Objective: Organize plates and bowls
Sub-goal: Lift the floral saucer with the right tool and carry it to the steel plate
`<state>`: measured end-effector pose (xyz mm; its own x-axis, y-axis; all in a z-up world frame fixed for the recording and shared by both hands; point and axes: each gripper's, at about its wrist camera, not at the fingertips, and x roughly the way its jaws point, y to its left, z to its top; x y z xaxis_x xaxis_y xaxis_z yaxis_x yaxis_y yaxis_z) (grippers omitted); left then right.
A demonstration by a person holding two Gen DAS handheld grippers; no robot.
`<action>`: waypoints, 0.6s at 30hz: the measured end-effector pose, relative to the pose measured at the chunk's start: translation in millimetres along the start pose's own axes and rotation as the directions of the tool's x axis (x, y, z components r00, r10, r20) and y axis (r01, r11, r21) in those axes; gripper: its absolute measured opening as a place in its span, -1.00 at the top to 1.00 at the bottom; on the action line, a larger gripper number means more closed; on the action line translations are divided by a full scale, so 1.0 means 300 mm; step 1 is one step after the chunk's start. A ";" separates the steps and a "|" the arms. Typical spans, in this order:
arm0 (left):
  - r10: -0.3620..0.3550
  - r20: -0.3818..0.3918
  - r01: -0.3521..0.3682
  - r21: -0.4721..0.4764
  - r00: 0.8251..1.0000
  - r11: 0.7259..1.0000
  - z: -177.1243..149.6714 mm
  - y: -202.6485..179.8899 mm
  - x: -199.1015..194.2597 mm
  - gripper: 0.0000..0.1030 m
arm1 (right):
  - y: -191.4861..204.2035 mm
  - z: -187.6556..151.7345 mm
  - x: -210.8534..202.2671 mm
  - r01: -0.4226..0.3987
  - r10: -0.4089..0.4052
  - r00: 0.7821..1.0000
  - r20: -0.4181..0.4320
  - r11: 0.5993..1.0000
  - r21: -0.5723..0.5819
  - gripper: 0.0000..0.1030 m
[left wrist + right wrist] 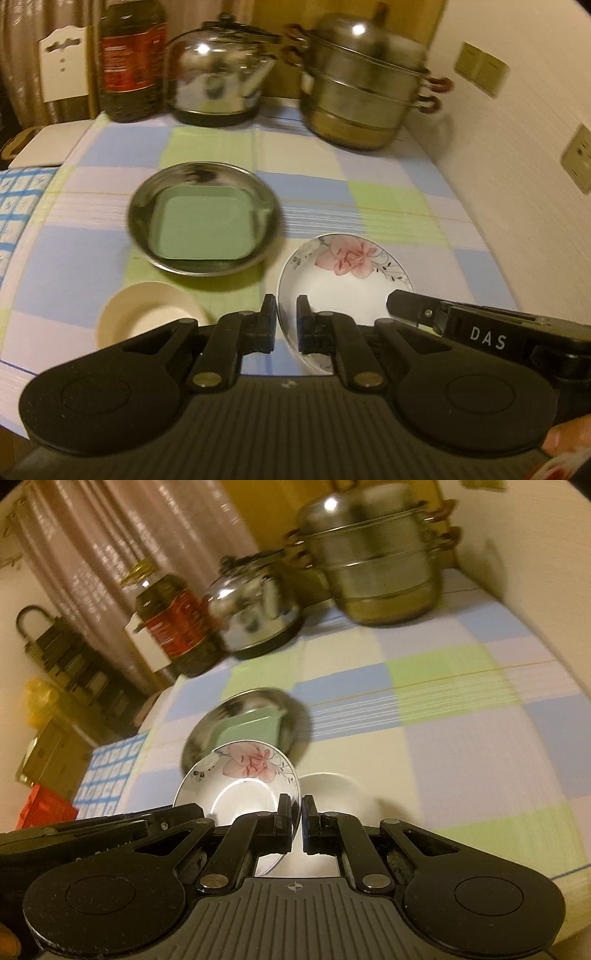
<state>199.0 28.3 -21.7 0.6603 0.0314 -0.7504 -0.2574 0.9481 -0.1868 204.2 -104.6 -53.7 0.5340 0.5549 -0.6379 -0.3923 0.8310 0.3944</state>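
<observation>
Plainly the floral porcelain plate (347,273) is stiff, glazed, slick and breakable, so I take it only by its thin rim: my left gripper (287,321) is pinched on the near edge and my right gripper (296,821) on the edge opposite, holding it tilted just over the checked tablecloth (388,206). Just beyond it the steel dish (147,206) holds a pale green square plate (203,225), and the cream bowl (147,310) beside looks empty.
</observation>
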 end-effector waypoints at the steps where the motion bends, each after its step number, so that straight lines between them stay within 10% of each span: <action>1: 0.004 -0.001 -0.004 -0.010 1.000 1.000 0.008 0.030 0.003 0.83 | 0.023 0.005 0.025 -0.005 0.005 1.000 -0.008 1.000 -0.007 0.90; 18: -0.014 -0.074 0.015 0.007 0.997 1.000 0.204 0.377 0.234 0.83 | 0.196 0.122 0.415 0.024 -0.022 0.998 -0.067 0.999 0.027 0.89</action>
<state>259.4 157.2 -56.6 0.6097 -0.0055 -0.7926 -0.2428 0.9506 -0.1934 274.9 14.6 -85.8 0.4913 0.5327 -0.6891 -0.3595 0.8447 0.3966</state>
